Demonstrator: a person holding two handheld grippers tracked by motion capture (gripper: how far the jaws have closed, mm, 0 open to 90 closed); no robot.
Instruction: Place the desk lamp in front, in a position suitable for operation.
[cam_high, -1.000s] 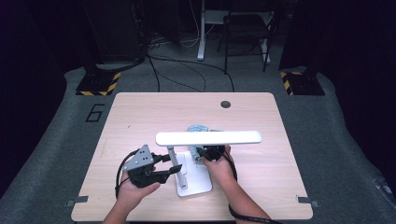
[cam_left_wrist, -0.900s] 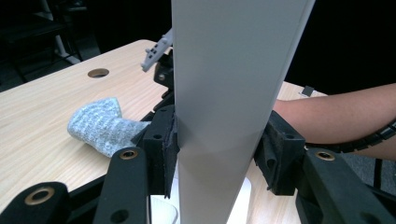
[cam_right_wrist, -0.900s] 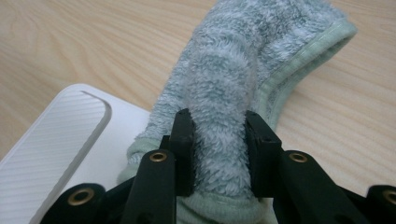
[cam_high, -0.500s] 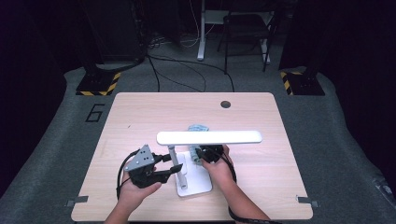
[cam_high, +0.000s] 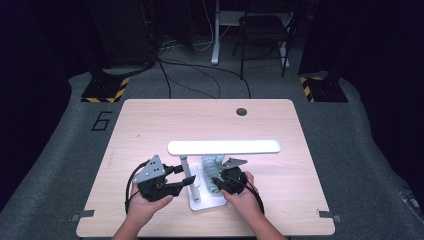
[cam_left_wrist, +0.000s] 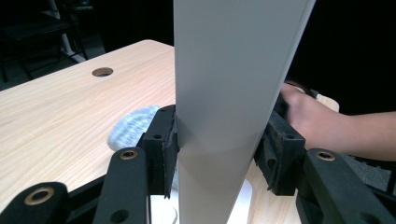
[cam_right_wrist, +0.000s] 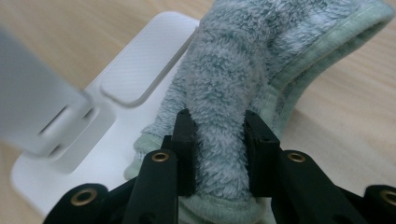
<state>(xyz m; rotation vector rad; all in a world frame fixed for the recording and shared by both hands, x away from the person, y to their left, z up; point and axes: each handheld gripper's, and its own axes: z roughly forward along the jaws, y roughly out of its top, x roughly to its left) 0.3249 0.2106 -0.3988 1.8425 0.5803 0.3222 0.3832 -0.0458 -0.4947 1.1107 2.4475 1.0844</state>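
You are partway through wiping the desk lamp's base (cam_high: 206, 202): your left gripper (cam_high: 186, 182) is clamped on the lamp's upright stem (cam_left_wrist: 224, 112), steadying it, and your right gripper (cam_high: 216, 183) has its jaws pinched on a fold of the pale blue-green cloth (cam_right_wrist: 243, 79). The cloth lies partly on the base and partly on the table (cam_high: 150, 125) just beyond it, right beside the stem and under the lamp's long white head (cam_high: 224, 147). Judging by this, the next move calls for dragging the cloth across the base while you hold the stem firm, keeping the pinch tight so the fold does not slip out.

The right gripper view shows the ribbed pad on the base and the cloth's stitched hem, which the high view cannot resolve. The left gripper view shows both pads pressed flat against the stem, with your right hand (cam_left_wrist: 308, 121) behind it
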